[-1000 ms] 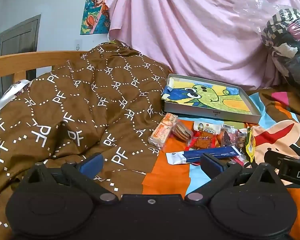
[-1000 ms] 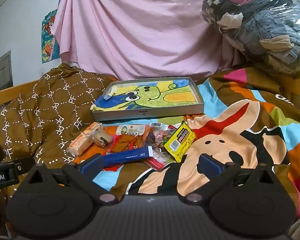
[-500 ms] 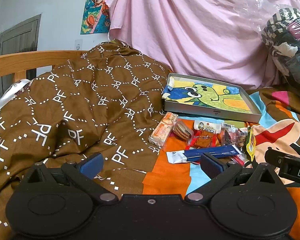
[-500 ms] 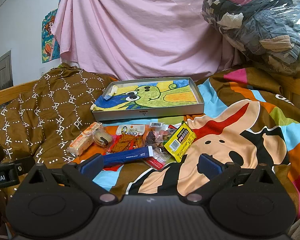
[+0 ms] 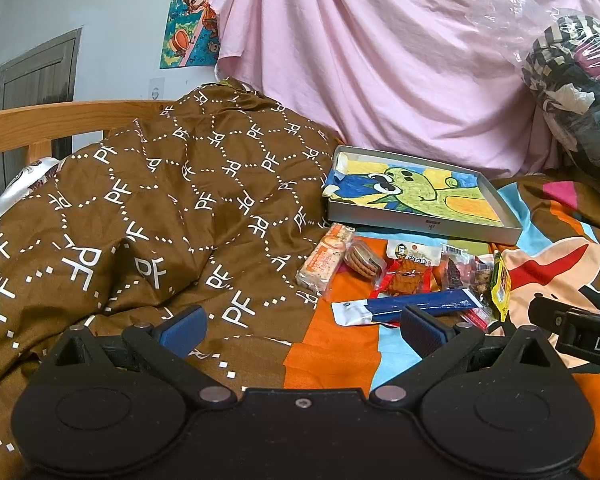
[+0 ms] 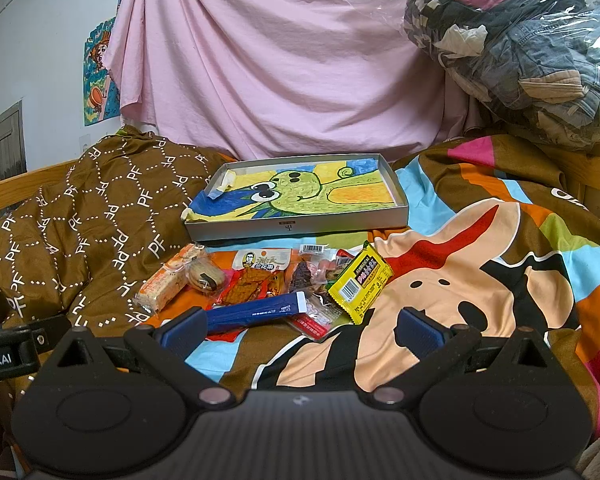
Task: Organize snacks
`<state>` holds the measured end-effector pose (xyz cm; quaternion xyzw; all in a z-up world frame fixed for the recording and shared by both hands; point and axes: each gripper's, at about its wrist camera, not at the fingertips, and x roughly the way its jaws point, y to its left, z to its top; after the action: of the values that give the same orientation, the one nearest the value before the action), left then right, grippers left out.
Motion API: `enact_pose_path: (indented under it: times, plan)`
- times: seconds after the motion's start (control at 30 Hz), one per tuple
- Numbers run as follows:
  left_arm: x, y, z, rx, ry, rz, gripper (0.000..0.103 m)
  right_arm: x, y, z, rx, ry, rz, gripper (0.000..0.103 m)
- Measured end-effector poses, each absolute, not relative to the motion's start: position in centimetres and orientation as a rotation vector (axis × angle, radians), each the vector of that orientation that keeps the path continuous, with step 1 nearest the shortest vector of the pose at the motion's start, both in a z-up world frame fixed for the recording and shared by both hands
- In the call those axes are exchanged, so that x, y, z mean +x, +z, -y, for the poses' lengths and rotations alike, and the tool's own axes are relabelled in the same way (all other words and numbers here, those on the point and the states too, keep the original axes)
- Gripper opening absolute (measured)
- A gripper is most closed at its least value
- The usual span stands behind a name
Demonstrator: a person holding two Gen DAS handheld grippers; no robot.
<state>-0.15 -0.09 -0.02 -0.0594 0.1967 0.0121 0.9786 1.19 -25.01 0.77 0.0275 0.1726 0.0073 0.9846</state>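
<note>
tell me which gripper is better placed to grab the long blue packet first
Probably the left gripper. The long blue packet lies just past its right finger, with the white end inside the open gap. The right gripper, also open, has the packet off by its left finger.

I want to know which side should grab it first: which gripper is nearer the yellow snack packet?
Right, as far as I can judge. The right gripper faces the yellow snack packet, just short of it. The left gripper sits further left, with the packet off its right side.
</note>
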Motion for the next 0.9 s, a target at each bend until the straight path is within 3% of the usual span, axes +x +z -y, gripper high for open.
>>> enact_pose_path:
  times: [0.9]
  plan:
    - [-0.08,-0.22,0.26,-0.129,-0.007,-0.42,0.102,1.07,1.03,25.22,0.069,-0.014,-0.335,0.103]
